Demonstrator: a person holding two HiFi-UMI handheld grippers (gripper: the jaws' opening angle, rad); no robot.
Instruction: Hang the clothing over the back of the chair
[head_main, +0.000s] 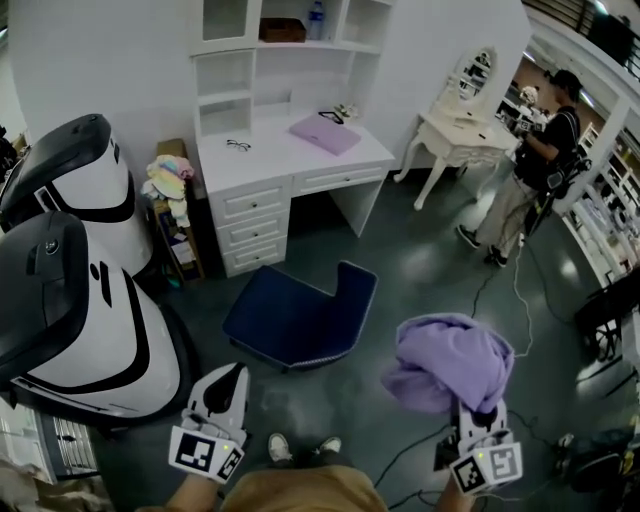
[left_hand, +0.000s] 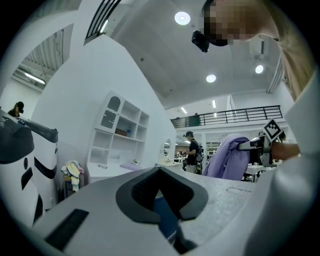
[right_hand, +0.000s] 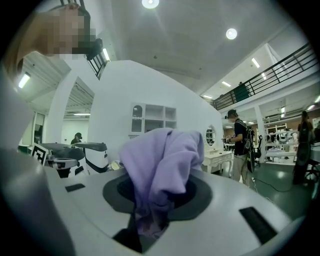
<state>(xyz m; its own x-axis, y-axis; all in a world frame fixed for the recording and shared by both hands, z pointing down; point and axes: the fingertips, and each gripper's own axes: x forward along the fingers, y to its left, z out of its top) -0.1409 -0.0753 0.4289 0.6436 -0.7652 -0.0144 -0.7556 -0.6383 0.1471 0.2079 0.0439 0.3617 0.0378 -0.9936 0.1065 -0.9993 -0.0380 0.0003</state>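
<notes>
- The right tongs (head_main: 478, 415) are clamping a bunched lilac clothing (head_main: 450, 362). The cloth is covering their tips from above, and in the right gripper view it is filling the gap between the jaws (right_hand: 150, 210), so the pads are mostly hidden.
- The left tongs (head_main: 237, 374) are pointing toward the chair (head_main: 295, 318) with the jaws meeting at the tips and gripping nothing. In the left gripper view only a sliver of blue is showing through the slot behind them (left_hand: 160, 172).
- The clothing is hanging in the air to the right of the chair, apart from it.
- The person's arms are being cut off at the bottom edge.
- Black-and-white square patterns are showing on the left marker cube (head_main: 205, 452) and the right marker cube (head_main: 487, 468).
- The clothing is looking soft and fleecy, draping in thick folds.
- The chair is showing a navy padded seat with a raised, curved back edge.
- Beyond it, a white desk (head_main: 270, 160) with drawers is carrying a flat lilac folded piece (head_main: 324, 132) and a pair of glasses (head_main: 238, 146).
</notes>
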